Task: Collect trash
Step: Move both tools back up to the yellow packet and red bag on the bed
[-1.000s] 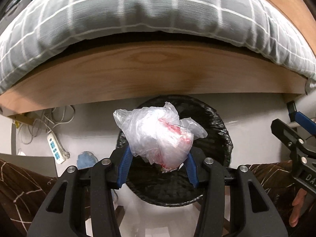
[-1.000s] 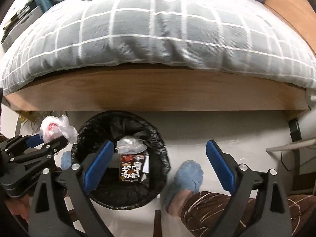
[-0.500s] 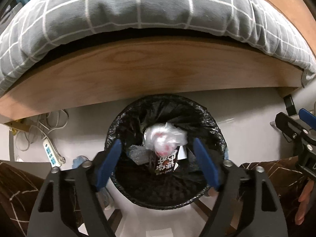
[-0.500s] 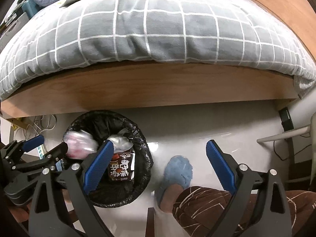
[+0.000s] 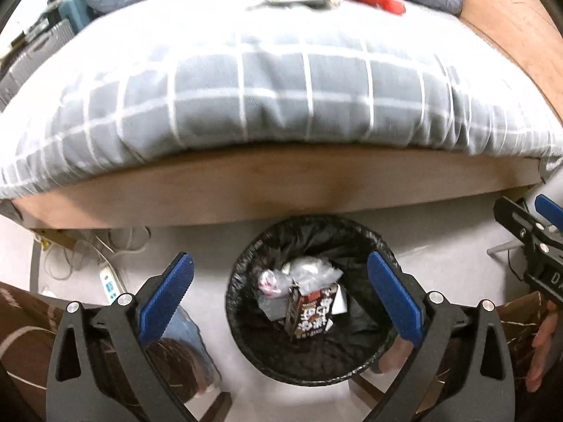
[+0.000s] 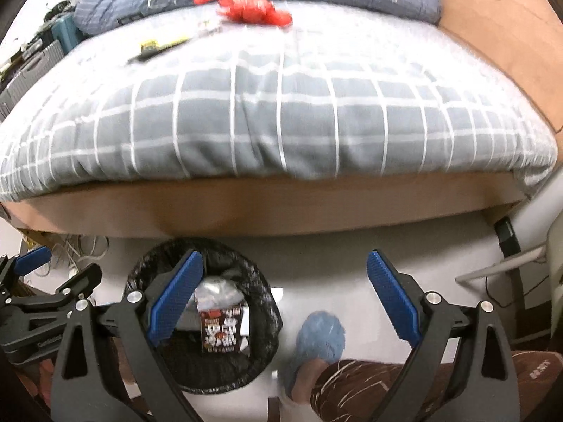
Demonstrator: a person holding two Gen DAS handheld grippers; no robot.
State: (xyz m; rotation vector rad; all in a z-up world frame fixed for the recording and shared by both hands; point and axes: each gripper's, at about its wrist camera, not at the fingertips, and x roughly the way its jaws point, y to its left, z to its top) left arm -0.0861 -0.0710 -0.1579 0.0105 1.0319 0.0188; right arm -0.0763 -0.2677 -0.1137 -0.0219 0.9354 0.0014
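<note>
A round bin with a black liner stands on the floor against the bed frame. Inside lie a crumpled clear plastic bag with a pink stain, another clear wrapper and a dark drink carton. My left gripper hangs above the bin, its jaws opening wide with nothing between them. My right gripper is open and empty, over the floor just right of the bin. On the bed lie a red wrapper and a yellow-black strip.
The bed has a grey checked duvet on a wooden frame. A power strip with cables lies left of the bin. A person's blue slipper and brown trouser leg are right of it. A chair leg stands far right.
The left jaws opened and let go of the plastic bag, which fell into the bin. Both grippers rose and tilted up, so more of the bed top shows.
</note>
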